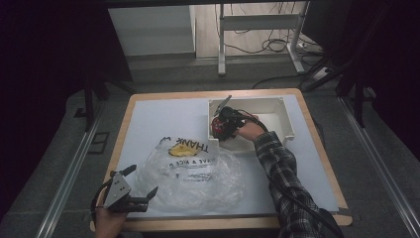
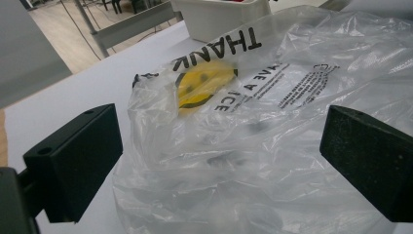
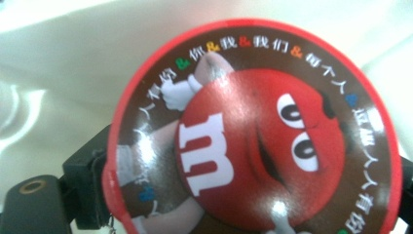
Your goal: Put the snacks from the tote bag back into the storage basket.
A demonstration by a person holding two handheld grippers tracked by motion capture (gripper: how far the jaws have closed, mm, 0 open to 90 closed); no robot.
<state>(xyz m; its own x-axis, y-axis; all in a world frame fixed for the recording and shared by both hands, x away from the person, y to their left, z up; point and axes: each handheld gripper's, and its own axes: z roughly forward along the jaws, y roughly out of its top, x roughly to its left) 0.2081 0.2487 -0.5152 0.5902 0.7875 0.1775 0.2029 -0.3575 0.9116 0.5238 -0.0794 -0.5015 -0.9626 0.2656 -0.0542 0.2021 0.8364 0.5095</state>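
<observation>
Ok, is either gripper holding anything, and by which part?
Left gripper holds nothing. A round candy tin sits rim to rim between the right gripper's fingers; whether they press on it cannot be told.

Glossy red candy tin (image 3: 253, 141); crinkly clear plastic bag (image 1: 190, 171); matt white bin (image 1: 277, 106)

I see a round red-rimmed container (image 3: 253, 141) in the right gripper view: its face is brown, printed with a red candy character, a white "m" and a ring of small white characters. Its face is turned toward the camera, tilted, with black jaw parts at 8 o'clock and 3 o'clock of its rim. In the high view I locate it (image 1: 218, 127) at the left end of the white bin (image 1: 277, 106), at 1 o'clock on the table. I also see a crumpled clear plastic bag (image 1: 193, 171) with a yellow smiley and black "THANK" lettering, lying flat at 6 o'clock.
</observation>
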